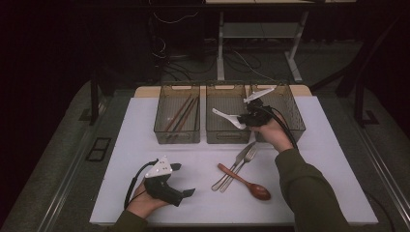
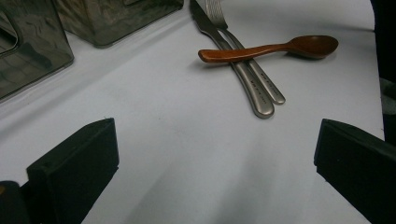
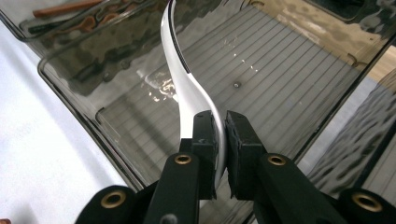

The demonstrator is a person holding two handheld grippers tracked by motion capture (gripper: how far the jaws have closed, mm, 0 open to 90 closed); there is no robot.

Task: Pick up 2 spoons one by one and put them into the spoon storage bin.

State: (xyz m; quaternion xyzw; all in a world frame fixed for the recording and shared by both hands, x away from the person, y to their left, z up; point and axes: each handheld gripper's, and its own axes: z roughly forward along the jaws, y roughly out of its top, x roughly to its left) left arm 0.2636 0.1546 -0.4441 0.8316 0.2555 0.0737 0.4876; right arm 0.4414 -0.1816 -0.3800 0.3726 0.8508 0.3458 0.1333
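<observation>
In the high view, three mesh baskets stand in a row along the far edge of the white board (image 1: 145, 159): the left basket (image 1: 177, 135) holds chopsticks (image 1: 183, 113), the middle basket (image 1: 227, 136) stands beside it, and the right basket (image 1: 295, 121) is partly behind the right hand (image 1: 271, 131). The right gripper (image 1: 245, 120) holds a white spoon (image 1: 227, 116) by its handle, the bowl end pointing left over the middle basket. Near the middle of the board a knife (image 1: 233, 166) and a fork (image 1: 241, 164) lie side by side, and a wooden spoon (image 1: 244, 181) lies across their handles. The left gripper (image 1: 183, 180) rests near the board's near left corner, jaws wide apart and empty.

In the left gripper view, its two black jaws stand far apart with bare board (image 2: 187, 154) between them. Beyond lie the knife (image 2: 233, 60) and fork (image 2: 261, 79), touching along their handles, with the wooden spoon (image 2: 271, 47) crossing on top. Basket walls show at the upper left.

In the right gripper view, the jaws are pressed together on the white spoon's (image 3: 180, 74) handle, which curves up and away over the ribbed floor of the middle basket (image 3: 280, 84). The chopsticks (image 3: 65, 8) show in the next basket, upper left.
</observation>
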